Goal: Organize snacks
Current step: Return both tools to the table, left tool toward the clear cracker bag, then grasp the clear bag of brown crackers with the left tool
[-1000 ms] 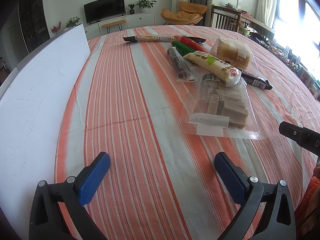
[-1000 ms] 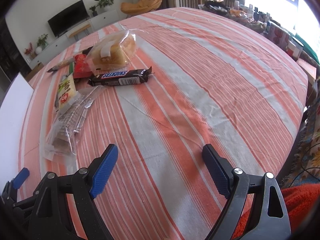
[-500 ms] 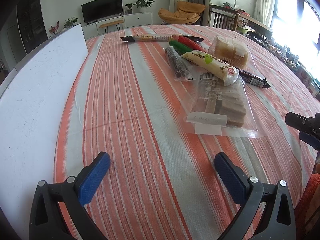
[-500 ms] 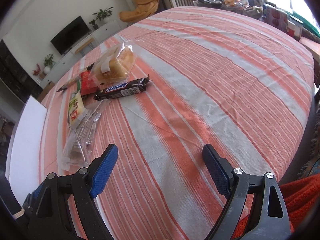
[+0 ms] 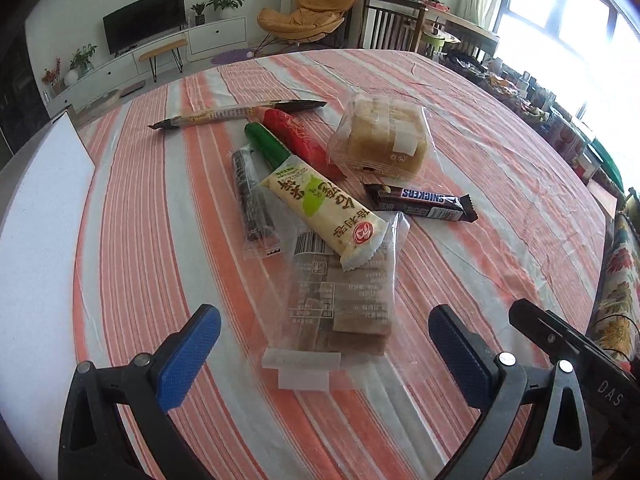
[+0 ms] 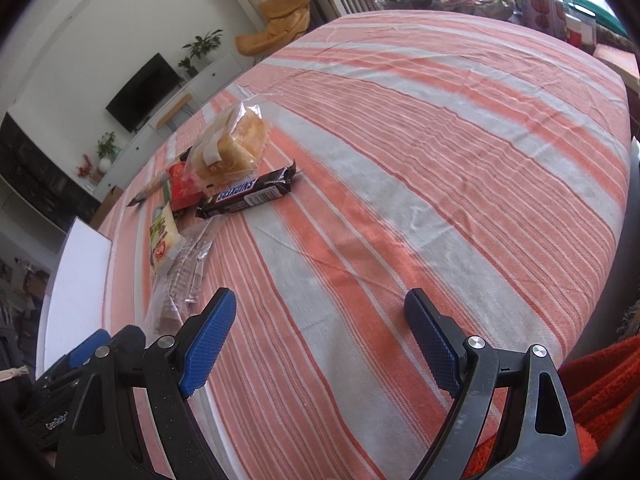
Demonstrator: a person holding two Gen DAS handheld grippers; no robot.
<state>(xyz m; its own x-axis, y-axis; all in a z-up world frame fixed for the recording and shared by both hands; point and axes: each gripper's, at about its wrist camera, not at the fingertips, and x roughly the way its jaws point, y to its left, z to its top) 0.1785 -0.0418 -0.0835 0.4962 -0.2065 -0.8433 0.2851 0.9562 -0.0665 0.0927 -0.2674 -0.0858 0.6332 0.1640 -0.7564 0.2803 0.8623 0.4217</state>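
Left wrist view. The left gripper [image 5: 320,344] hangs released, blue pads wide apart, just above the striped tablecloth [image 5: 500,152]. Directly ahead, between the pads, lies a clear wafer pack [image 5: 344,300] with a white label at its near end. A yellow-and-green pouch [image 5: 324,204] overlaps its far end; beside that lie a dark seaweed-like roll [image 5: 252,196], a green stick [image 5: 266,146], a red stick [image 5: 296,136] and a long thin packet [image 5: 236,114]. A bagged cake [image 5: 384,136] and a Snickers bar [image 5: 424,200] sit toward the right — all near the cloth's middle. A white board [image 5: 40,208] stands along the left edge. Part of the right gripper's black frame enters at lower right, cut off.

Right wrist view. The right gripper [image 6: 320,340] is likewise released over bare cloth near the table's near edge. The snacks lie ahead and to its left: the Snickers bar [image 6: 248,196], bagged cake [image 6: 228,148] and pouch [image 6: 164,240]. The wafer pack [image 6: 180,284] is foreshortened and hard to read — the left gripper's frame hides its near end.
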